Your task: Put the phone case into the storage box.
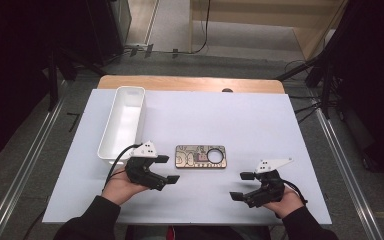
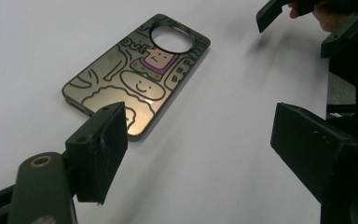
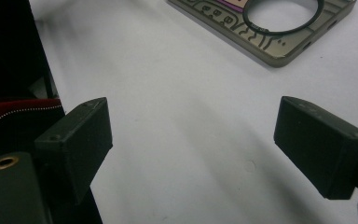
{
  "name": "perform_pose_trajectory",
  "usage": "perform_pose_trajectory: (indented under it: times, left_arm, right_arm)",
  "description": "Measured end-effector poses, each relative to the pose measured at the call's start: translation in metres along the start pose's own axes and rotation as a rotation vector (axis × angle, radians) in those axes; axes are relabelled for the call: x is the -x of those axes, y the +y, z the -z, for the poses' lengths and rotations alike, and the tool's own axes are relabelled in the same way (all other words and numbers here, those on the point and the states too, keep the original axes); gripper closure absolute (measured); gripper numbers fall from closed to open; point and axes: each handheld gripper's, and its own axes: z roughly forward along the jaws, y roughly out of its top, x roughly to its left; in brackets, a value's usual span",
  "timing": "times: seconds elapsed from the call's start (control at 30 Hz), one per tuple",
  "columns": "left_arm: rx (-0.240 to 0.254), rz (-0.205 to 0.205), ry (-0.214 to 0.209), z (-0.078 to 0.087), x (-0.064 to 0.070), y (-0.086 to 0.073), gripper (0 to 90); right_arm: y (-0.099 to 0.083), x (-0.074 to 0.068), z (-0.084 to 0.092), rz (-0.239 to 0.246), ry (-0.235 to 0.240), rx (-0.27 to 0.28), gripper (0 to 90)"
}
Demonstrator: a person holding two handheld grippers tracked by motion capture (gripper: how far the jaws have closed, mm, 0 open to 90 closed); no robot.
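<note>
A phone case point(image 1: 200, 156) with cartoon drawings and a round camera hole lies flat in the middle of the white table sheet point(image 1: 220, 120). My left gripper point(image 1: 166, 169) sits just to its left, open, jaws pointing right with nothing between them. In the left gripper view the phone case point(image 2: 135, 81) lies ahead of the left jaw, apart from it, and my left gripper point(image 2: 205, 140) stands wide. My right gripper point(image 1: 242, 186) rests near the front right, open and empty. The right gripper view shows a corner of the phone case point(image 3: 270, 28) beyond my right gripper point(image 3: 193, 147).
A long white bin point(image 1: 122, 120) stands at the left of the sheet, just behind my left hand. The wooden table edge point(image 1: 190, 82) shows at the back. Metal rails and dark stands flank the table on both sides.
</note>
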Motion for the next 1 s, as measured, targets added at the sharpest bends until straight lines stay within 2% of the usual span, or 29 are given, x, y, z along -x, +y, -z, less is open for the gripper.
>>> perform_pose_trajectory:
  times: [0.2,0.47,0.7,1.0]
  left_arm:
    - [0.01,0.0,-0.004,-0.002,-0.001,0.007,18.7]
    - [0.012,-0.005,0.013,-0.006,-0.005,0.016,18.8]
    - [0.03,0.016,0.029,-0.01,-0.008,0.021,18.9]
    - [0.035,0.012,0.046,-0.015,-0.011,0.03,18.9]
  right_arm:
    - [0.0,0.0,0.0,0.001,0.008,0.003,10.3]
    - [0.0,0.0,0.0,0.002,0.002,-0.004,10.3]
    - [0.001,-0.001,0.0,0.005,0.011,-0.001,10.3]
    - [0.0,0.0,0.0,0.002,0.012,-0.003,10.3]
